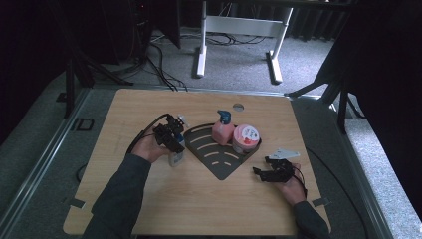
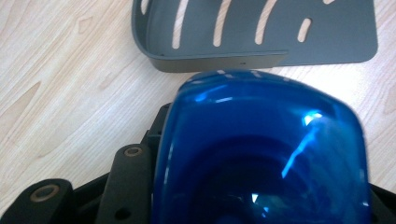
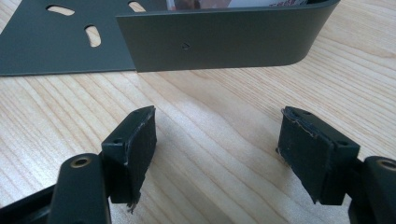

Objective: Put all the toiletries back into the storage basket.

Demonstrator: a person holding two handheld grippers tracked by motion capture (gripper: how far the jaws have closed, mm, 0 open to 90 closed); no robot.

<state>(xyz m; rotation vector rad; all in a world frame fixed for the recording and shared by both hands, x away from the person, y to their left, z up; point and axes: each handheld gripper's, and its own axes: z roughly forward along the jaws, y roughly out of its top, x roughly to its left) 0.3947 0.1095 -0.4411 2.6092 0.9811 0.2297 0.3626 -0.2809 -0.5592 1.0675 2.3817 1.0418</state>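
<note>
Plywood with a pale, streaked grain forms the table top (image 1: 149, 199), a square board with a round hole near its far edge, and a dark grey corner tray (image 1: 219, 167) with slotted openings and a low wall is set near its middle. Everything else is placed here by that tray. Inside it, against the curved back wall, a pink pump bottle (image 1: 222, 130) with a blue pump head and a pink tub (image 1: 245, 138) with a printed lid are stood side by side.

Just outside the tray's left edge, a blue-capped bottle (image 1: 176, 155) is stood upright on the wood, and it is gripped by the left gripper (image 1: 171, 138), whose jaws are closed on it. In the left gripper view the glossy blue cap (image 2: 261, 154) is seen large between the jaws, with the tray's wall just beyond it.

To the right of the tray, near its front corner, the right gripper (image 1: 271, 172) is held low over the wood. Its jaws are spread apart with bare grain between them, nothing being held, and worn pads (image 3: 137, 144) are seen in the right gripper view.

Beyond the tray, grey carpet, black cables and the white legs of a desk frame (image 1: 239, 35) are visible; dark curtains are hung at both sides.
</note>
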